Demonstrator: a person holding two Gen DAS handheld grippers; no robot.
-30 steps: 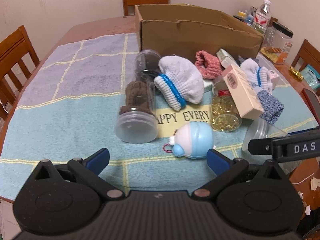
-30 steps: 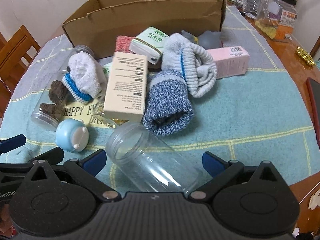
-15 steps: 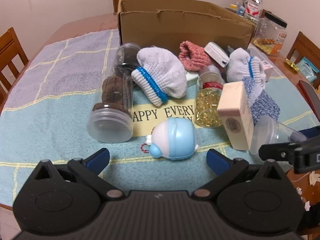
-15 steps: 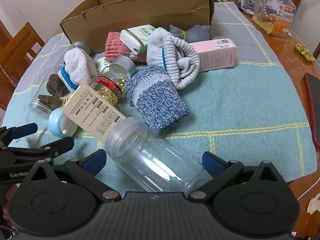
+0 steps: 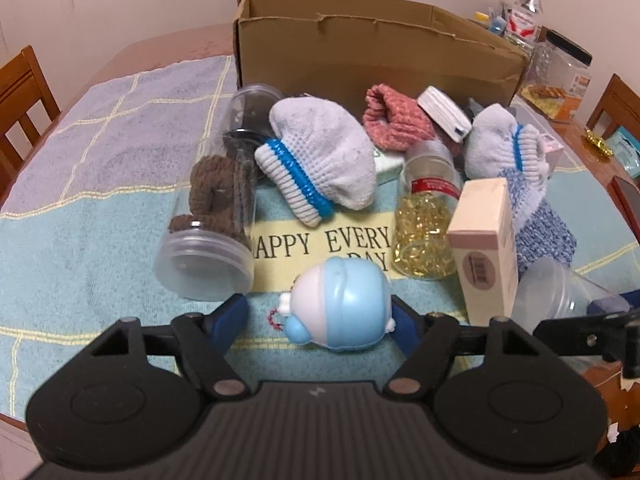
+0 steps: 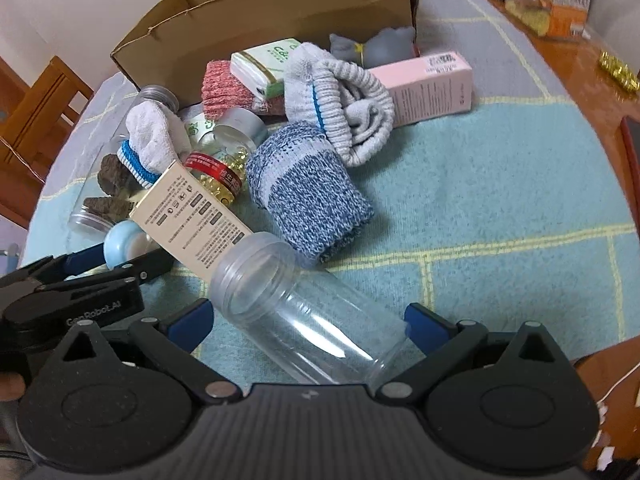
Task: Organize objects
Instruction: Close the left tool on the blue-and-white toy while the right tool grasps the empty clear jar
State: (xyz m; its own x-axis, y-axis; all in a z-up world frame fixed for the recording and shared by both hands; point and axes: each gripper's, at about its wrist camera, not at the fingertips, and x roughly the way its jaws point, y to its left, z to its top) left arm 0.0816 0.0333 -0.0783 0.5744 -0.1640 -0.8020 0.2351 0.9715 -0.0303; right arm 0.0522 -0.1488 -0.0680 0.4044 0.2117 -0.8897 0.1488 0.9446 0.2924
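- Left tool [image 5: 320, 314]: its jaws have just been closing around the pale-blue-and-white egg-shaped plastic toy [image 5: 340, 306]. The right blue pad meets the toy's side; the left pad stands just clear, so the grip is not yet firm.
- The toy lies on the teal towel-covered counter [image 5: 100, 240], at 6 o'clock from the brown cardboard box [image 5: 360, 48].
- Right tool [image 6: 308, 324]: jaws wide, either side of a clear open-mouthed plastic jar [image 6: 296, 308]; whether the pads press it cannot be told.
- A cream printed carton [image 6: 192, 216] now leans against the jar's mouth at 10 o'clock.
- Judgement: the toy's pick-up is beginning, probably towards jar or box.
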